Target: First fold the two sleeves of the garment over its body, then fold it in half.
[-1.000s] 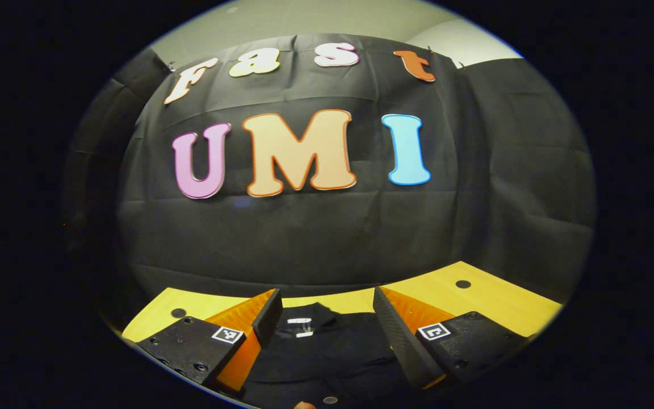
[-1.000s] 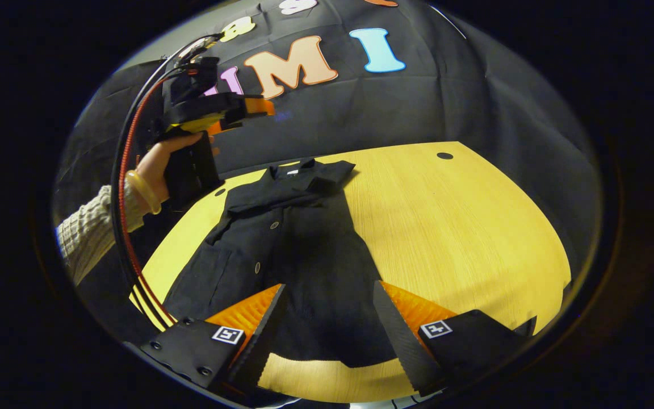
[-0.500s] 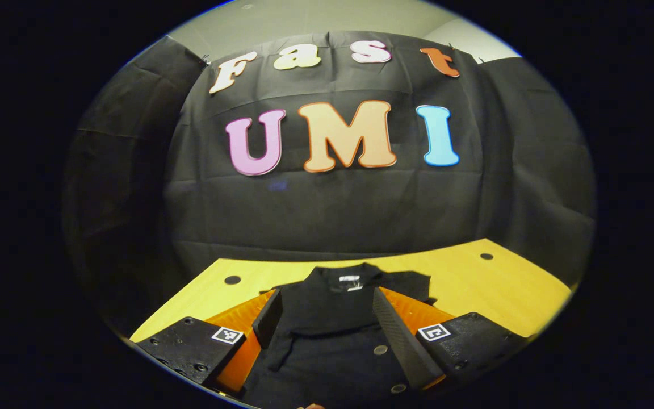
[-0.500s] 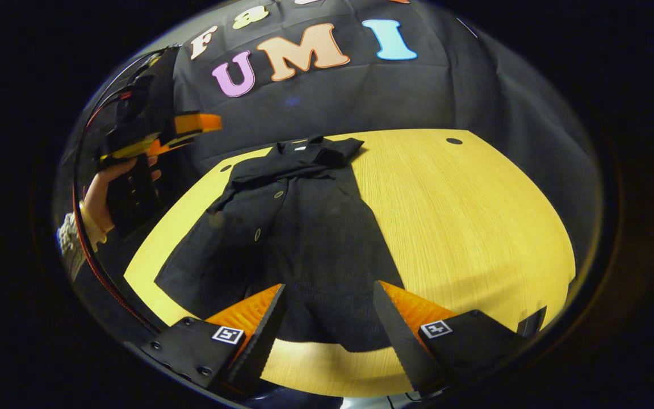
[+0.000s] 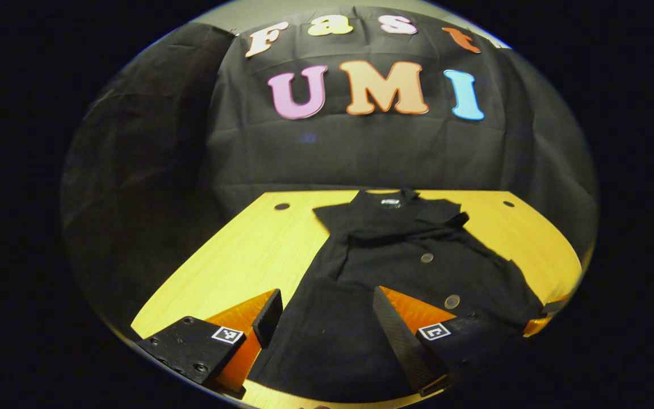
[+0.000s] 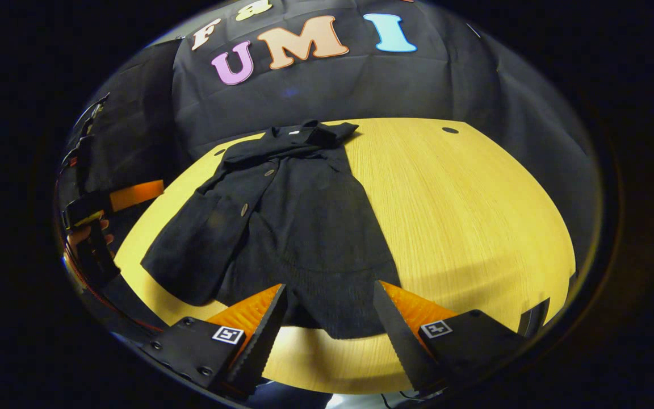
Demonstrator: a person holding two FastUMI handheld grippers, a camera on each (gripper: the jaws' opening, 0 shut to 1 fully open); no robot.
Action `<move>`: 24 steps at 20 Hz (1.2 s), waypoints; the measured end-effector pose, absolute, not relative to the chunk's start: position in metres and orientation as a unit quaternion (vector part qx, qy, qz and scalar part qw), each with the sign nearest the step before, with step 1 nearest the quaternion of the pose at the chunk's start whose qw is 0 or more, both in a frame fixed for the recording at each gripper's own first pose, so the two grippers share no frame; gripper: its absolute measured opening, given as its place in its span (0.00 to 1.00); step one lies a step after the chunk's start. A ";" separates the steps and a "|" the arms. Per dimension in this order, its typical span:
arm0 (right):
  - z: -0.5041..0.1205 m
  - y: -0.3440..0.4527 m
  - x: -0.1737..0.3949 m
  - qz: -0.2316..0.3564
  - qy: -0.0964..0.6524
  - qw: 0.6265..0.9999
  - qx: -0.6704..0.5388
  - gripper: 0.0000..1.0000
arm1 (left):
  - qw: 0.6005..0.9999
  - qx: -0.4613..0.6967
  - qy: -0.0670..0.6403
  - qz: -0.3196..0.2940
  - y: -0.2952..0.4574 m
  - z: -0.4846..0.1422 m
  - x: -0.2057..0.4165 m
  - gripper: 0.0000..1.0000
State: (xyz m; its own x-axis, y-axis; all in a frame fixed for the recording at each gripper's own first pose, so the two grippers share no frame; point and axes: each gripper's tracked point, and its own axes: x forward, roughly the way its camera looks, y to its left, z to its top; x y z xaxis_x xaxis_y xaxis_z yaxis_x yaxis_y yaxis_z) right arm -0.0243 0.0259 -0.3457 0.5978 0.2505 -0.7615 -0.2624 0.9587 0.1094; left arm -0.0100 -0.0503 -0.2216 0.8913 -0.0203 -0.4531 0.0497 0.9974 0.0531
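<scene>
A yellow wooden table (image 6: pixel 463 216) with small dark round holes near its far corners is being shown against the black cloth wall (image 5: pixel 361 153) of the booth. A black buttoned garment (image 6: pixel 298 227) is being displayed lying flat on the table's left half in the right gripper view, its collar at the far edge and its hem at the near edge, with both sleeves already folded in over the body and the half-fold not yet made. In the left gripper view the same garment (image 5: pixel 395 272) is being seen toward the right side of the table.

The right gripper (image 6: pixel 330 318) is being held above the near hem with its jaws spread wide and nothing between them. The left gripper (image 5: pixel 321 321) is likewise being held wide apart and empty over the garment's near edge. At the far left of the right gripper view, the left gripper (image 6: pixel 117 199) is being gripped by a hand (image 6: pixel 86 233).
</scene>
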 end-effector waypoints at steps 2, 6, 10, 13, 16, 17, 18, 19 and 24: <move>-0.354 0.024 -0.028 0.136 0.434 0.891 -0.009 0.97 | 0.968 0.034 0.250 -0.011 -0.040 -0.231 -0.025 0.96; -0.356 0.024 -0.028 0.126 0.436 0.891 -0.008 0.97 | 0.958 0.050 0.281 -0.014 -0.030 -0.248 -0.051 0.96; -0.357 0.024 -0.027 0.124 0.435 0.891 -0.025 0.90 | 0.942 0.046 0.332 -0.028 -0.033 -0.273 -0.080 0.97; -0.357 0.022 -0.027 0.124 0.436 0.891 -0.029 0.95 | 0.932 0.045 0.357 -0.030 -0.032 -0.286 -0.089 0.96; -0.357 0.023 -0.027 0.124 0.435 0.891 -0.028 0.95 | 0.924 0.049 0.378 -0.025 -0.030 -0.296 -0.092 0.96; -0.357 0.023 -0.026 0.123 0.434 0.892 -0.027 0.91 | 0.922 0.050 0.383 -0.022 -0.028 -0.300 -0.094 0.96; -0.356 0.023 -0.027 0.122 0.434 0.892 -0.026 0.95 | 0.921 0.050 0.386 -0.020 -0.027 -0.303 -0.094 0.96; -0.357 0.022 -0.026 0.121 0.434 0.892 -0.027 0.95 | 0.920 0.047 0.390 -0.019 -0.028 -0.304 -0.094 0.96; -0.358 0.022 -0.028 0.119 0.429 0.895 -0.043 0.95 | 0.914 0.058 0.401 -0.026 -0.027 -0.312 -0.099 0.96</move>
State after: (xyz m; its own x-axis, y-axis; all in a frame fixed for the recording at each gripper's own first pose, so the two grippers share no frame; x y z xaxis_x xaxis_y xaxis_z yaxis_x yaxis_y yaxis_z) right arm -0.0277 0.0217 -0.3577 0.6046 0.1756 -0.7769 -0.2485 0.9683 0.0255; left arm -0.0988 -0.0271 -0.3118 0.6773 -0.0011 -0.7357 0.0935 0.9920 0.0846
